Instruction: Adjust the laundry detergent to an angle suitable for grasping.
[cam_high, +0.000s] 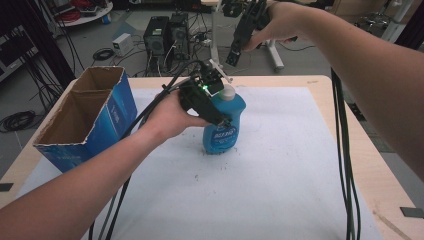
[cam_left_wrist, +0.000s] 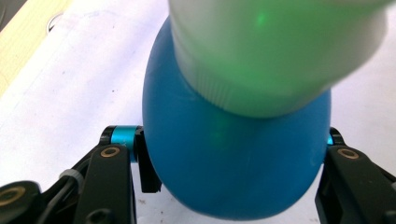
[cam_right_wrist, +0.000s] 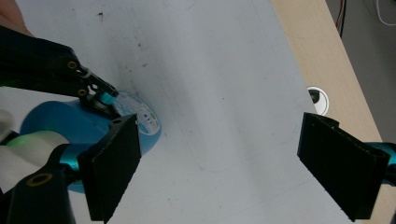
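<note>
Your left gripper (cam_high: 220, 107) fingers (cam_left_wrist: 148, 168) are clenched on the blue bottle (cam_high: 223, 125), upright on the counter (cam_high: 280, 165); lifting remains, while your right gripper (cam_right_wrist: 219, 163) hangs released above.

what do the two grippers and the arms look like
Both grippers are black. The left gripper has turquoise metal pins at its jaws, brass-coloured rivets, a green light and thick black cables trailing off. The right gripper has flat black rectangular pads. The forearms are bare, no sleeves.
</note>
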